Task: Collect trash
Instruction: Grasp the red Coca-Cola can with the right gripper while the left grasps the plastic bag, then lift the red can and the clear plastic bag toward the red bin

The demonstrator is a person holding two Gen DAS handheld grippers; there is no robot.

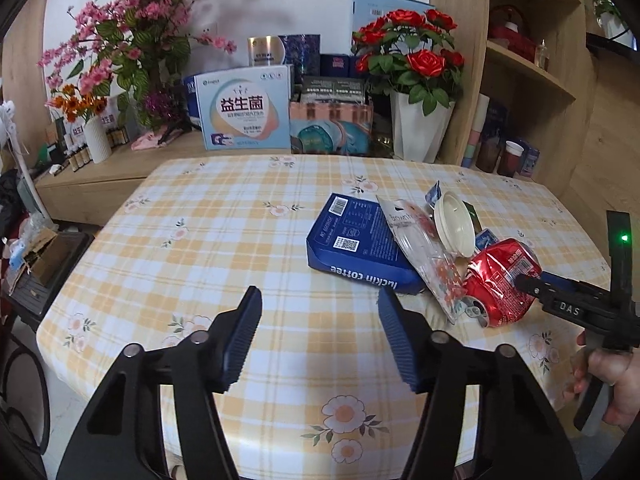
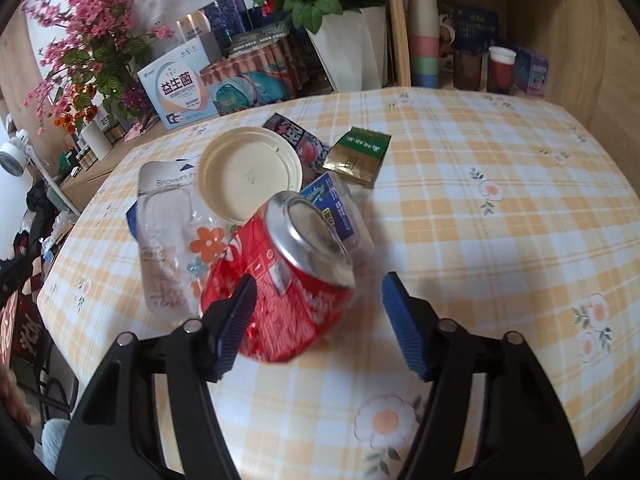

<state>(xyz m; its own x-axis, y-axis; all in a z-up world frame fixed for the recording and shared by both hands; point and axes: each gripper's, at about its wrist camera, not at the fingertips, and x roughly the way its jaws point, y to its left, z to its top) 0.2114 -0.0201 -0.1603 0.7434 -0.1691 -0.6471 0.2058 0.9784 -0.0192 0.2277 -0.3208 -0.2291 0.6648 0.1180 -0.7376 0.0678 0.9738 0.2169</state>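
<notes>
- Checked tablecloth (image 1: 240, 240) carries a trash pile.
- Right gripper (image 2: 318, 308) half open; crushed red can (image 2: 288, 280) lies between its fingers, left pad touching, right pad apart.
- Left gripper (image 1: 320, 332) half open, empty, near blue box (image 1: 356, 244).

On the worktop (image 1: 224, 240) the box (image 1: 356, 240) lies left of the pouch (image 1: 424, 256), lid (image 1: 454, 224) and can (image 1: 500, 280), all clustered

Two hand-held grippers: left gripper (image 1: 320, 312) and right gripper (image 2: 318, 300) w/ black plastic frames, silver pivot screws, blue ribbed pads (image 1: 244, 336). From the left wrist view, right unit's black body carries raised "DAS" lettering, a lit green LED, a black trigger grip in the person's hand (image 1: 608, 376).
</notes>
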